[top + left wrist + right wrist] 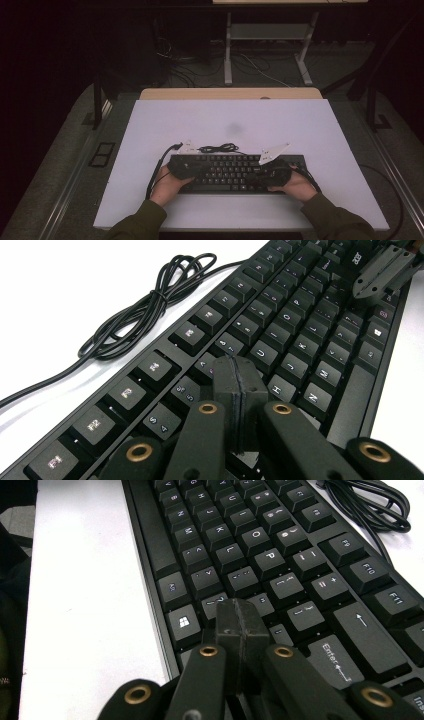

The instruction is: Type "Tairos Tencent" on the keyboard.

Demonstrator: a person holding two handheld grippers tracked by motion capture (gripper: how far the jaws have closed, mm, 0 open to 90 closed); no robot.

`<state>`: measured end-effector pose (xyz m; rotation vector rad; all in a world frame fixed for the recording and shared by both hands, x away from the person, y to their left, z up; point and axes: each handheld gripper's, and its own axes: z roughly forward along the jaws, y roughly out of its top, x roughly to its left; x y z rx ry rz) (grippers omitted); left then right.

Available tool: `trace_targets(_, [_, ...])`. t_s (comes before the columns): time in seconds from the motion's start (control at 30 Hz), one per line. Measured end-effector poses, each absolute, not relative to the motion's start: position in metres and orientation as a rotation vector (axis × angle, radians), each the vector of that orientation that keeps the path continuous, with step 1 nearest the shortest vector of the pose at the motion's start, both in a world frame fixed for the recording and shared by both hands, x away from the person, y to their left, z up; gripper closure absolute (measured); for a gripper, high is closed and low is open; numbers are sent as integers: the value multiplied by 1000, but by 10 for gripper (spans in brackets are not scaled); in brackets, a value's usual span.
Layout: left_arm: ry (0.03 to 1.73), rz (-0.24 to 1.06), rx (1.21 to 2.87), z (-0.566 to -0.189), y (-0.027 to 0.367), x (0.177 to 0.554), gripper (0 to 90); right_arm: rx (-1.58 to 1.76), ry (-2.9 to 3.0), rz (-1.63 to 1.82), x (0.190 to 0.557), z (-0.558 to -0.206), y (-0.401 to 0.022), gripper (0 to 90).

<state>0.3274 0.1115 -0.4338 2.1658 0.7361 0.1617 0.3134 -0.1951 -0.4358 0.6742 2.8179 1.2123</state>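
Dark room, cables and a desk frame seen on the floor behind; a white table point(240, 125) is lit in front. A black keyboard point(235, 172) is laid flat near the table's front edge, its long side across, with its bundled cord point(218, 148) coiled just behind it on the white surface.

Left gripper point(235, 371) is seen with jaws pressed together, nothing between them, tip over the keys in the left half of the keyboard. Right gripper point(239, 614) is likewise closed on nothing, tip down among the keys near the Enter key and the Windows key. Whether the tips touch the keys cannot be told.

Handling, judged: the keyboard is taken to be stiff, flat and moderately light, plastic and somewhat slick. Keys would give under pressure, so they are poor grip points. Best held by the two short ends or the front and back edges of the frame, one gripper per side. The cord is soft and loose; it would drag behind if the keyboard were moved.
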Motion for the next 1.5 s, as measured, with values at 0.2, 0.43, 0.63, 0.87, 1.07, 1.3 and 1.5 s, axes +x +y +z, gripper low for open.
trace_targets(0.2, [737,156,2166,-434,112,328,883,675,2818,1212,313,-436,-195,895])
trace_targets(0.43, [731,158,2184,-436,111,328,884,674,2818,1211,313,-436,-195,895])
trace_targets(0.63, [731,156,2181,-436,111,328,884,675,2818,1211,313,-436,-195,895])
trace_targets(0.87, [724,166,2163,-431,113,326,883,676,2818,1211,314,-436,-195,895])
trace_targets(1.07, [734,178,2136,-429,113,324,756,677,2818,1211,314,-436,-195,896])
trace_targets(1.3, [740,183,2109,-429,112,323,401,677,2818,1211,313,-436,-195,895])
trace_targets(1.5, [734,189,2113,-430,109,323,278,678,2816,1209,313,-435,-195,895])
